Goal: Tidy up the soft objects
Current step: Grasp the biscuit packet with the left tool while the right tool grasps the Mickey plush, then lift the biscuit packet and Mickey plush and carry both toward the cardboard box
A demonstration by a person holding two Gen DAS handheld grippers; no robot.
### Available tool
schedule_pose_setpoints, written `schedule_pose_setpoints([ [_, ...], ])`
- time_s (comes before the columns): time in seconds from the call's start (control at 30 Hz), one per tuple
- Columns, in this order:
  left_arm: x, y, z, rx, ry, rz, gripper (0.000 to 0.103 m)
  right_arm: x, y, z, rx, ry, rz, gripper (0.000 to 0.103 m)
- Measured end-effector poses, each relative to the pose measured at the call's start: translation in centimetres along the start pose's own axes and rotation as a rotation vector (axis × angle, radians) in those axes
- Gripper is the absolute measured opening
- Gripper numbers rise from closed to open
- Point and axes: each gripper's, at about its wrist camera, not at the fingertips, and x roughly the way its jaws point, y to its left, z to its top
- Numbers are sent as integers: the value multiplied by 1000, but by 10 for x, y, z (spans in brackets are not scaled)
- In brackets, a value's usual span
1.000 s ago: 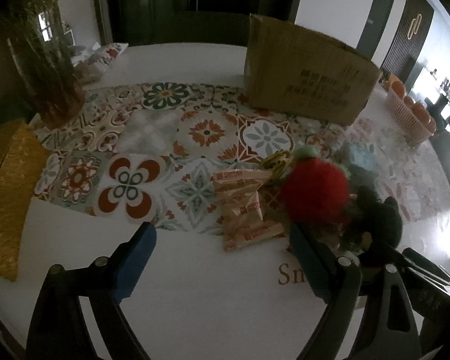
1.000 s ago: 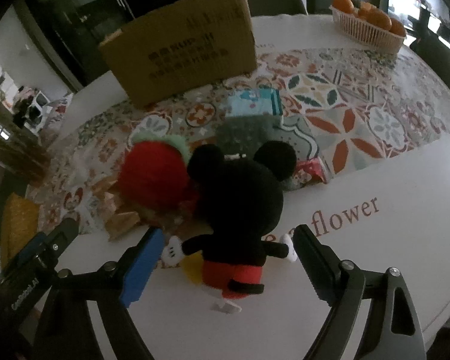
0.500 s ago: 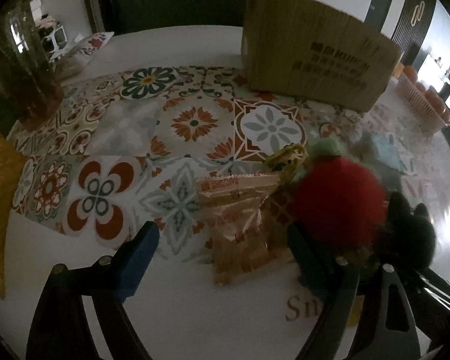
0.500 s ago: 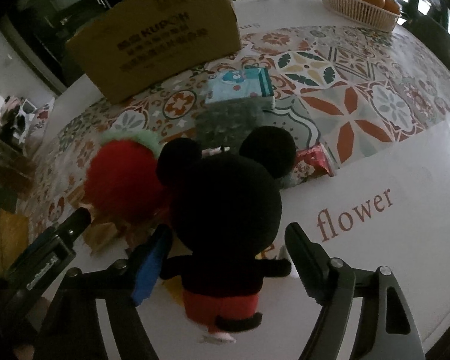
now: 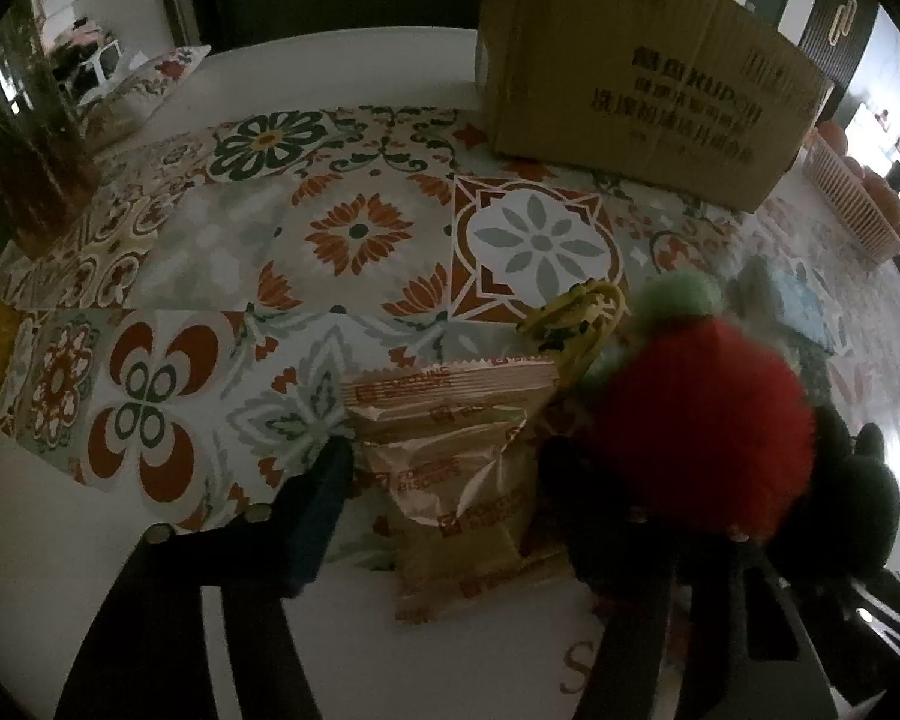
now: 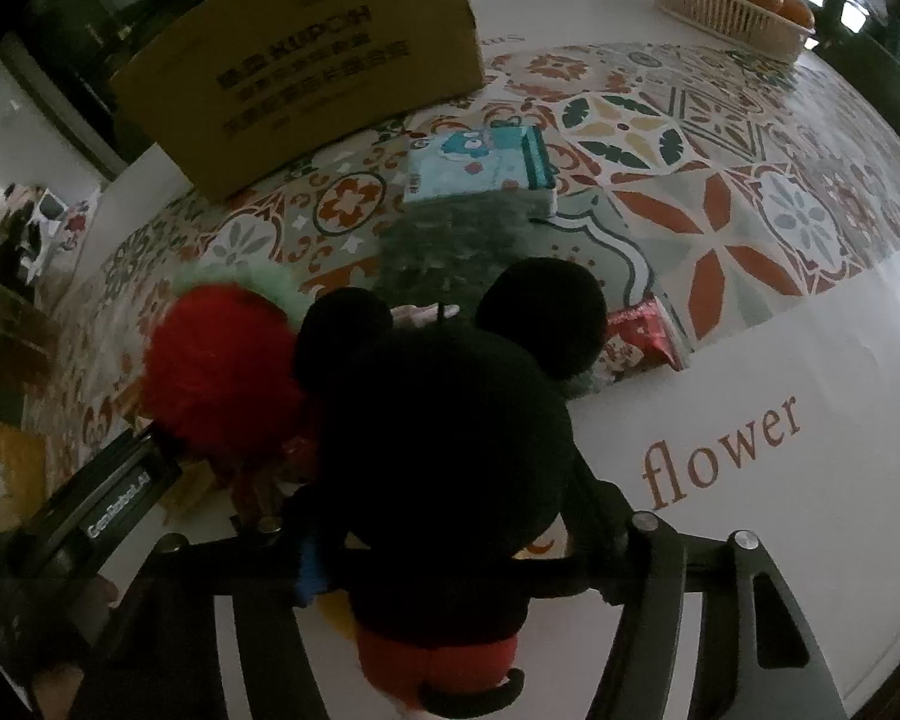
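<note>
While the right gripper [image 6: 444, 546] has its fingers squeezed in on the mouse plush [image 6: 444, 450], low in the middle of its view, the left gripper [image 5: 450, 498] is about half open around the biscuit packs [image 5: 456, 480]. Its right finger is jammed against the red pompom [image 5: 696, 420], which sits at 3 o'clock of the packs. Up at 12 o'clock there's a box [image 6: 306, 66], with a tissue pack [image 6: 480, 165] just below it on the tiled cloth [image 5: 354, 234].
</note>
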Motion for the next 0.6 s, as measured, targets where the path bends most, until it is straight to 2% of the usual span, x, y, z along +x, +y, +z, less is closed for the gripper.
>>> schedule_pose_setpoints([
  [0.17, 1, -1, -2, 20, -4, -20, 50, 0, 3, 2, -30, -4, 2, 60],
  [0.6, -33, -1, -24, 24, -18, -16, 48, -14, -6, -1, -73, -29, 24, 58],
])
